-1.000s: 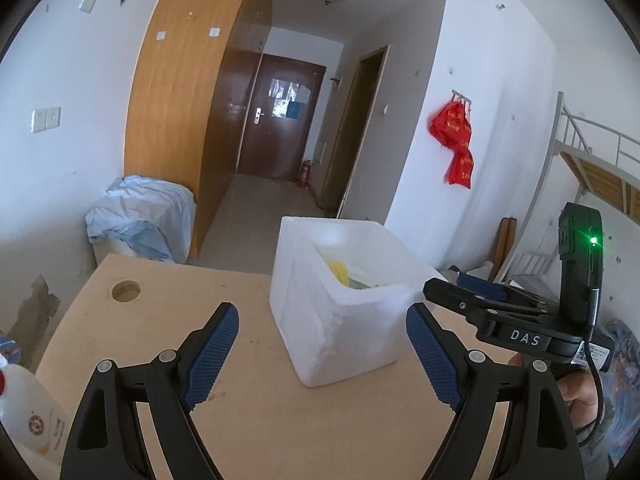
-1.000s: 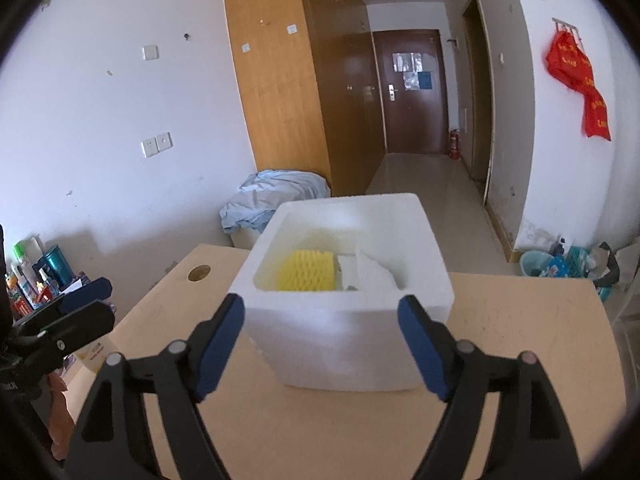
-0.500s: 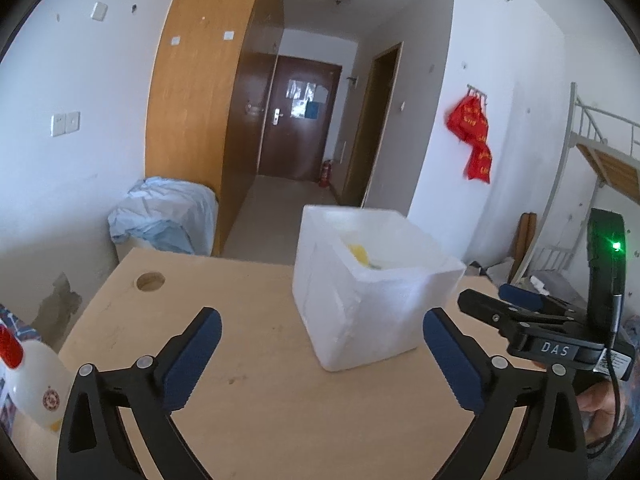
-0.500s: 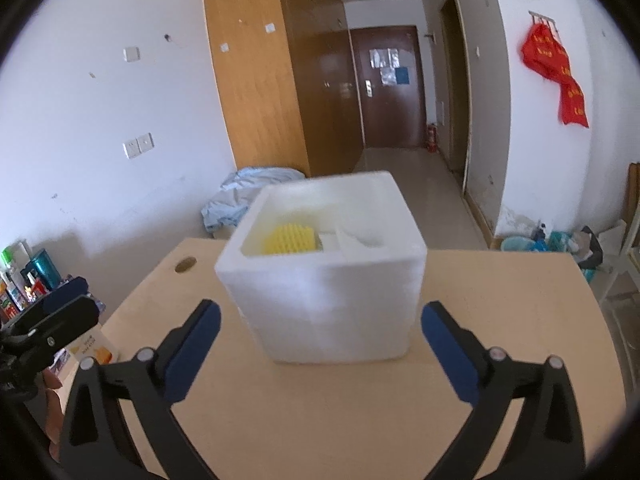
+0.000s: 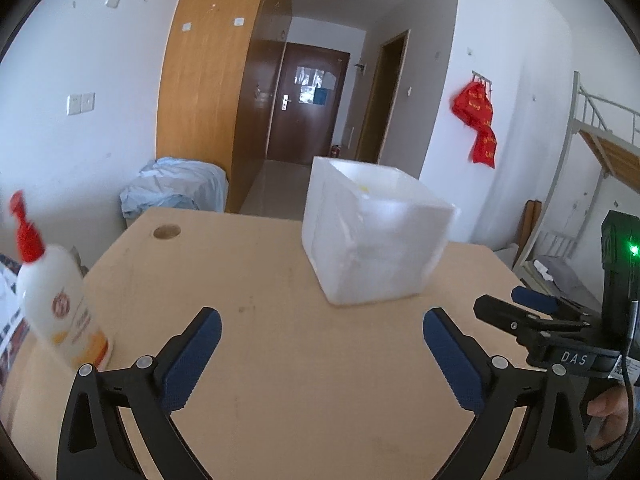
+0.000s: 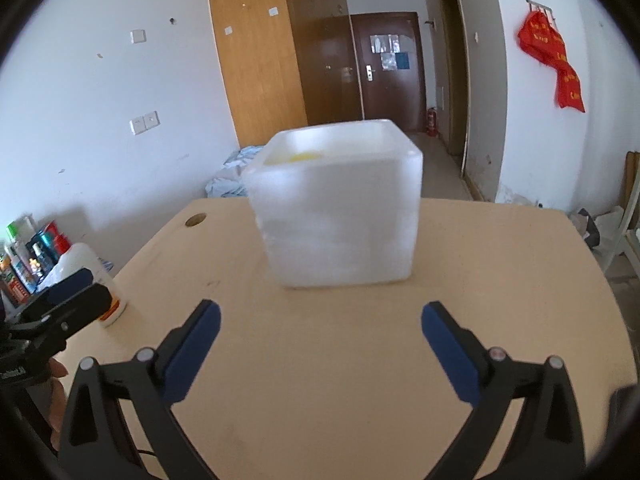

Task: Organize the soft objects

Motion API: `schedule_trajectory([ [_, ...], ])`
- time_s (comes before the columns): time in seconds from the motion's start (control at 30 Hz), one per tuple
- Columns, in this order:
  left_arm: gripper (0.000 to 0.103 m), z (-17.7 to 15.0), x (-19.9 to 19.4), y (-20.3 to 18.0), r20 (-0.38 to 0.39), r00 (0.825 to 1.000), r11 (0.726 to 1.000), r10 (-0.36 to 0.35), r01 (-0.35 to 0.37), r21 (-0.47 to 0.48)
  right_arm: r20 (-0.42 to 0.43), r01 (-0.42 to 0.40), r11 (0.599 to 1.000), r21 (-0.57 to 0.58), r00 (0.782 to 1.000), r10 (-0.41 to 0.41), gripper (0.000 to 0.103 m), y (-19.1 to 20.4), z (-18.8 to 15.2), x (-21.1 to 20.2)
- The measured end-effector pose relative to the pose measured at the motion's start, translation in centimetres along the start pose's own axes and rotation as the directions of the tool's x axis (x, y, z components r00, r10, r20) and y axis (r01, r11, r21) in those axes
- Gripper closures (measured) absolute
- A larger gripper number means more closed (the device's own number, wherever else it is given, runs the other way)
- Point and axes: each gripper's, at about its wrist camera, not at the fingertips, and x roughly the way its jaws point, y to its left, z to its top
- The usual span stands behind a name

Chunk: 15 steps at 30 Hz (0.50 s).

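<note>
A white foam box stands on the light wooden table. Only a sliver of something yellow shows over its rim; the rest of its inside is hidden. My left gripper is open and empty, held back from the box over the bare tabletop. My right gripper is open and empty too, facing the box's near wall from a distance. In the left wrist view the right gripper appears at the right edge; in the right wrist view the left gripper appears at the left edge.
A white pump bottle with a red top stands at the table's left edge. A round cable hole lies in the far left corner. Bottles crowd a surface beyond the left edge. A hallway and a dark door lie behind.
Both grippers have pulled back from the box and sunk lower, so the box looks smaller and its contents are nearly hidden. Both sets of jaws have spread wider. The pump bottle has come into view.
</note>
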Motion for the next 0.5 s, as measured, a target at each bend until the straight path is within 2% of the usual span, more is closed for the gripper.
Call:
schedule_trajectory([
  [0.2, 0.002, -2.0, -2.7, -0.6, -0.001, 1.000, 1.000, -0.017, 0.017, 0.006, 0.007, -0.010, 1.000, 0.001, 1.000, 0.010, 0.001, 0.7, -2.1, -2.0],
  [0.5, 0.002, -4.4, -7.1, -1.6, 0.054, 0.998, 0.999, -0.029, 0.028, 0.024, 0.041, -0.010, 1.000, 0.005, 0.999, 0.009, 0.001, 2.4, -4.6, -5.1],
])
